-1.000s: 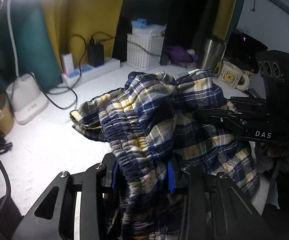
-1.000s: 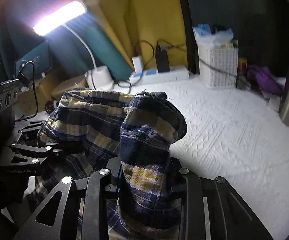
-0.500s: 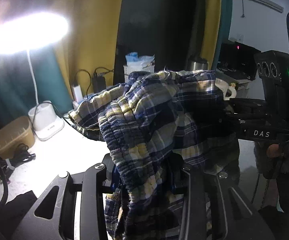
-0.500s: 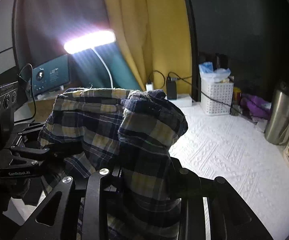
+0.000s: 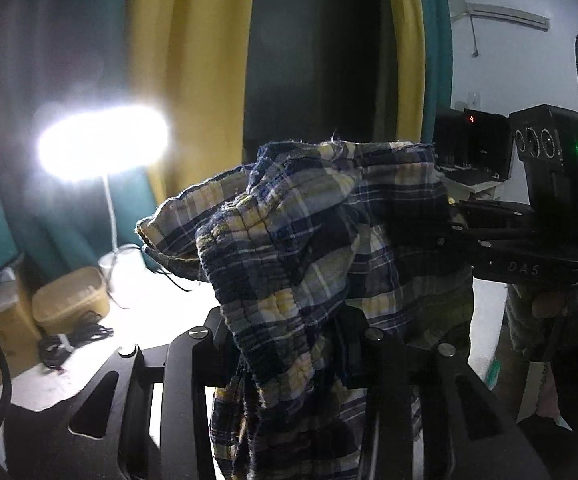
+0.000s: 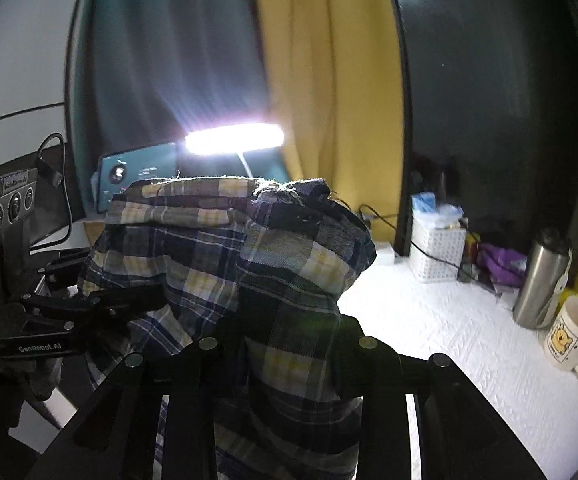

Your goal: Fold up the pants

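The blue, yellow and white plaid pants (image 5: 309,240) hang bunched in the air, held up between both grippers. My left gripper (image 5: 285,344) is shut on the elastic waistband, and cloth drapes over its fingers and falls below. My right gripper (image 6: 285,344) is shut on another fold of the pants (image 6: 229,248). In the left wrist view the right gripper (image 5: 441,232) reaches into the cloth from the right, with a person's hand (image 5: 545,304) behind it. The right wrist view has the left gripper (image 6: 149,300) entering the cloth from the left.
A white textured table (image 6: 449,340) lies below to the right, with a white basket (image 6: 437,248), a steel flask (image 6: 541,284) and a mug (image 6: 573,336) at its back edge. A bright desk lamp (image 5: 101,148) glares at left, above a tan box (image 5: 69,296) and cables (image 5: 73,336).
Both grippers have risen together with the pants, lifting them off the table. Both views have tilted upward, so the curtains and lamp fill more of each frame.
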`<state>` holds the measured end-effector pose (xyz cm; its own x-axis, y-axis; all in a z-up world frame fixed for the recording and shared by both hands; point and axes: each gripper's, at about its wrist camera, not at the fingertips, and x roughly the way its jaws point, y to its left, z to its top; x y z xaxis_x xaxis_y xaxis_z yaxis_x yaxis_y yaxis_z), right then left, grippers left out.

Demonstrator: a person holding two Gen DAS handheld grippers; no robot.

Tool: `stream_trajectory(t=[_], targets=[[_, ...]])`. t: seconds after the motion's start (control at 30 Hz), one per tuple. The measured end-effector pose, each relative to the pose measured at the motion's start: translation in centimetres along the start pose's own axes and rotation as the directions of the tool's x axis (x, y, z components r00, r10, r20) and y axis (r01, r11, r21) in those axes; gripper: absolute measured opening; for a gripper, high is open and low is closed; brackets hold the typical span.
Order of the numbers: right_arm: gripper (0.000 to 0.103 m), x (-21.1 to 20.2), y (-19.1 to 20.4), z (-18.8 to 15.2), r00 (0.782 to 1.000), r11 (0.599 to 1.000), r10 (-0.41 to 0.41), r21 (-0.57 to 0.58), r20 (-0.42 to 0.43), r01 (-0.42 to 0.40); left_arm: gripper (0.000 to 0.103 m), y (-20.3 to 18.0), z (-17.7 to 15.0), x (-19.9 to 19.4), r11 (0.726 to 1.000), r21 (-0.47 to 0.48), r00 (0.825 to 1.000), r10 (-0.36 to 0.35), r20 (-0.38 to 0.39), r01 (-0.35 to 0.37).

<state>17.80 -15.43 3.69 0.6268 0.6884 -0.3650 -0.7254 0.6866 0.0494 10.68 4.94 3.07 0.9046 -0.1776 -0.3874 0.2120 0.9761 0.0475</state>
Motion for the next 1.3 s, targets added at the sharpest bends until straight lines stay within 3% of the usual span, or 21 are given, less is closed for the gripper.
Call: stream_trajectory(t=[0.37, 0.63, 0.97, 1.3], targets=[[0.032, -2.7, 6.1, 1.9, 0.993, 0.995, 0.066, -0.077, 0.099, -0.059, 0.035, 0.6, -1.0, -8.0, 0.995, 0.001, 0.990, 0.094, 0.109, -0.095], [0.032, -1.4, 10.4, 2.0, 0.987, 0.986, 0.135, -0.108, 0.090, -0.125, 0.035, 3.3, -3.1, -12.1, 0.988, -0.035, 0.982, 0.155, 0.108, -0.152], [0.032, 4.1, 13.2, -0.1, 0.984, 0.982, 0.175, -0.073, -0.024, -0.176, 0.035, 7.1, -7.0, -11.0, 0.981, -0.094, 0.986, 0.169, -0.010, -0.169], [0.032, 10.9, 12.8, -2.6, 0.973, 0.984, 0.177, 0.010, -0.146, -0.177, 0.035, 10.4, -9.3, -5.9, 0.978, -0.146, 0.982, 0.129, -0.134, -0.149]])
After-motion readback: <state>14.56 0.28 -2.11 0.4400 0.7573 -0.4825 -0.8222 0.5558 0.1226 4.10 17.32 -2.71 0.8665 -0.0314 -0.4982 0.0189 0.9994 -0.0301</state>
